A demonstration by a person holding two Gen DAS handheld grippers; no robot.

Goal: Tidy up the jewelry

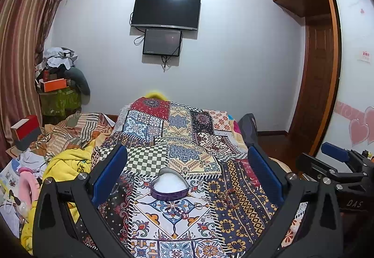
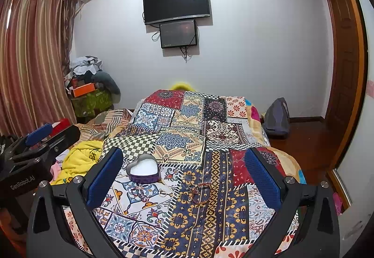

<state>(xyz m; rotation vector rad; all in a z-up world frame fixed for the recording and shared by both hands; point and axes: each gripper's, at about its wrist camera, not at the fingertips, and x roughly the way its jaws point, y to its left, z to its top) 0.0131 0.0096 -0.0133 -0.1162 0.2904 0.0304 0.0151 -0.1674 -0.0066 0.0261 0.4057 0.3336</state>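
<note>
Ur left gripper (image 1: 187, 176) & right gripper (image 2: 183, 175): both jaws wide apart, holding nothing, above bed (image 2: 210, 223). Heart tin (image 1: 169, 184) lidless on patchwork cloth (image 1: 163, 132), bracelets (image 2: 201, 190) + ring (image 1: 198, 205) just beside.

Both wrist views look forward from low over the patchwork-covered bed (image 1: 187, 141) toward the black wall television (image 1: 166, 11); both share the purple heart-shaped tin (image 1: 169, 184), near each lens.

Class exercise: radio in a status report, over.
Left gripper and right gripper open, empty. Heart-shaped tin open on patchwork cloth; bracelets loose beside it. Nothing blocking.
</note>
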